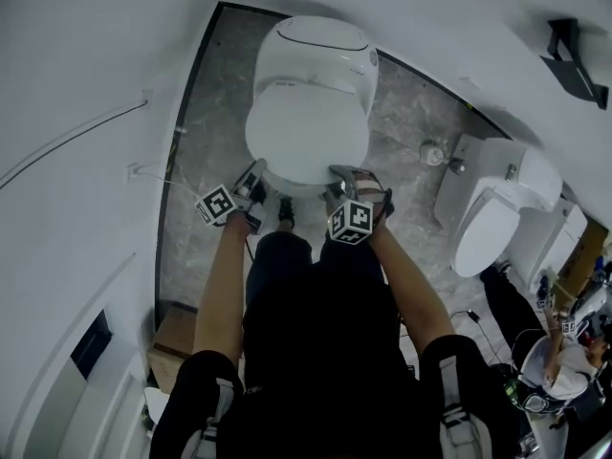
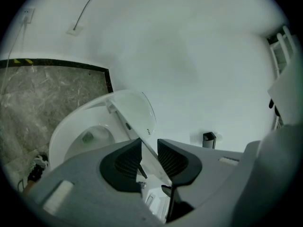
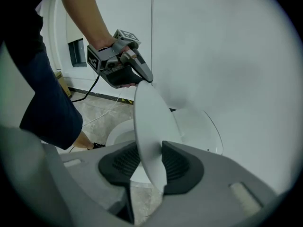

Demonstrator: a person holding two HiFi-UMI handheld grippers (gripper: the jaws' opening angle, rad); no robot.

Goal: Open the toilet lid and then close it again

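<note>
Plain white walls (image 1: 76, 65) close in a floor of grey veined stone tiles (image 1: 206, 142). Against the back wall stands a white ceramic toilet (image 1: 316, 51), and a second white toilet with its lid down (image 1: 492, 218) sits further along to the right. The person in dark clothes stands right in front of the first one, leaning over it with both arms out.

The oval white plastic toilet lid (image 1: 306, 137) is lifted partway off the bowl and tilted, hinged at the back, with the open bowl showing under it in the gripper views. The left gripper (image 2: 149, 157) pinches the lid's front edge at its left, the thin rim caught between its dark ribbed pads. The right gripper (image 3: 150, 162) clamps the front edge at its right, with both pads pressed flat on the white plastic.
</note>
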